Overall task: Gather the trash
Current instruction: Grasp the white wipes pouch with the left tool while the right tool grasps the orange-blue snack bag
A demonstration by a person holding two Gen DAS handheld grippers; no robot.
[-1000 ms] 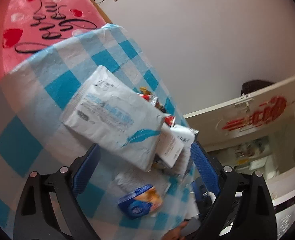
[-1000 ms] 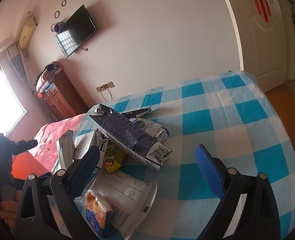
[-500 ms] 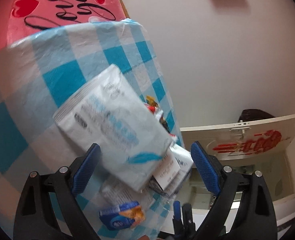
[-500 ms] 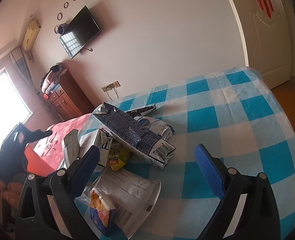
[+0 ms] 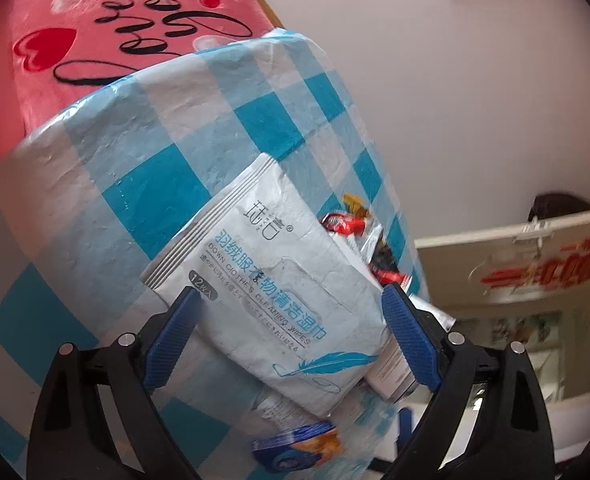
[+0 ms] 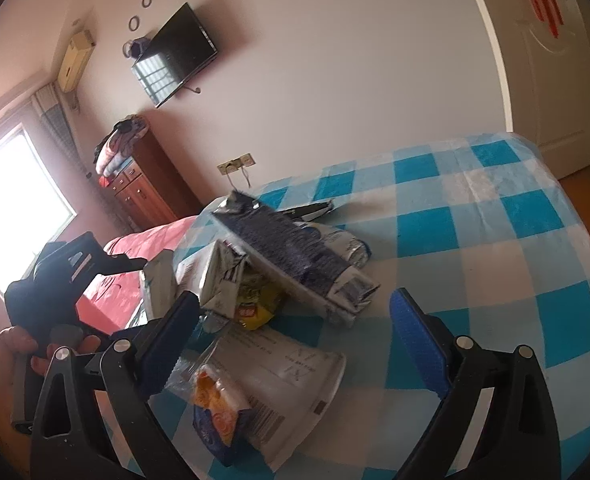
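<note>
A pile of trash lies on a blue-and-white checked tablecloth (image 5: 147, 184). In the left wrist view a white wet-wipes pack (image 5: 271, 288) lies between the open fingers of my left gripper (image 5: 291, 320), with red snack wrappers (image 5: 343, 222) behind it and a blue wrapper (image 5: 295, 446) in front. In the right wrist view a dark blue-and-white bag (image 6: 291, 252), a yellow wrapper (image 6: 255, 304), a white paper cup (image 6: 291, 376) on its side and a blue-orange wrapper (image 6: 215, 408) lie ahead of my open, empty right gripper (image 6: 295, 332). The left gripper also shows at the left of that view (image 6: 55, 276).
A pink bed cover (image 5: 95, 32) lies beyond the table's far edge. A white door (image 6: 551, 52) stands at the right, a wooden dresser (image 6: 143, 188) and wall TV (image 6: 175, 56) at the back. The checked cloth (image 6: 495, 220) extends right of the pile.
My left gripper has moved closer to the wet-wipes pack, which now sits between its fingers. My right gripper has edged toward the pile.
</note>
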